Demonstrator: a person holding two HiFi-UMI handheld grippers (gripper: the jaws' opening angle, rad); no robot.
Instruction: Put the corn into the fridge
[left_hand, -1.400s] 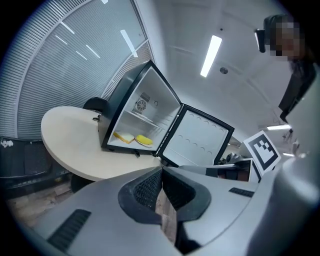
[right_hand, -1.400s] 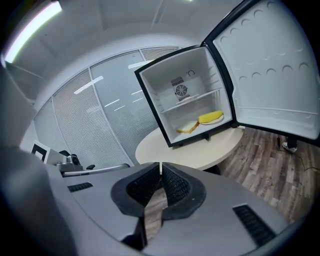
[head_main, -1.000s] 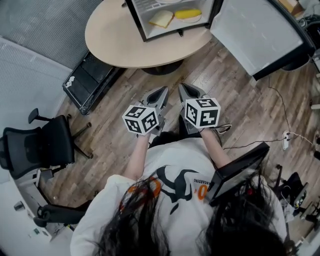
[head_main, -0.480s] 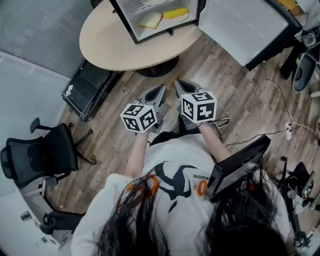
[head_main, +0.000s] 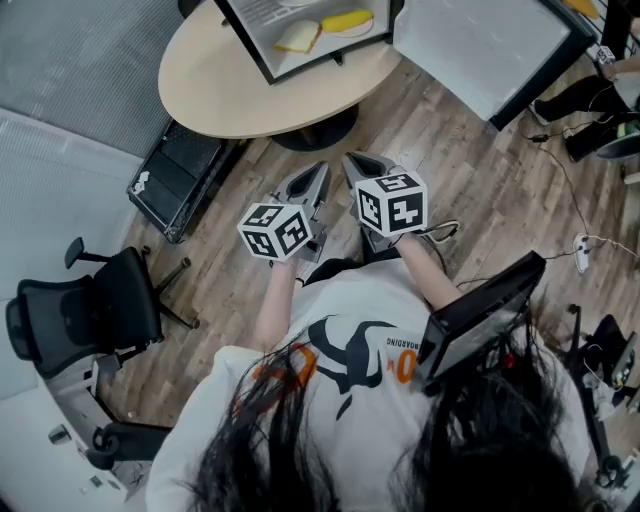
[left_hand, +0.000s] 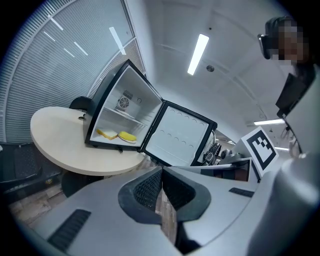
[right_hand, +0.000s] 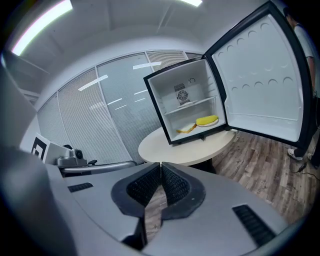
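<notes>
- Corn (head_main: 345, 20), upper centre, lies in the fridge (head_main: 268, 18): probably light, stiff, rollable; I'd pinch mid-length.
- My left tool (left_hand: 161, 170) and right tool (right_hand: 160, 165): both pressed together, empty.

The shirt (head_main: 352, 345) bears what looks like an orange "0" under a line of small dark letters, too small to read. The cube (head_main: 275, 232) on the left gripper (head_main: 320, 172) and the one on the right gripper (head_main: 352, 160) show black-and-white square markers. A label (right_hand: 181, 88) inside the fridge (right_hand: 161, 97) is illegible.
</notes>
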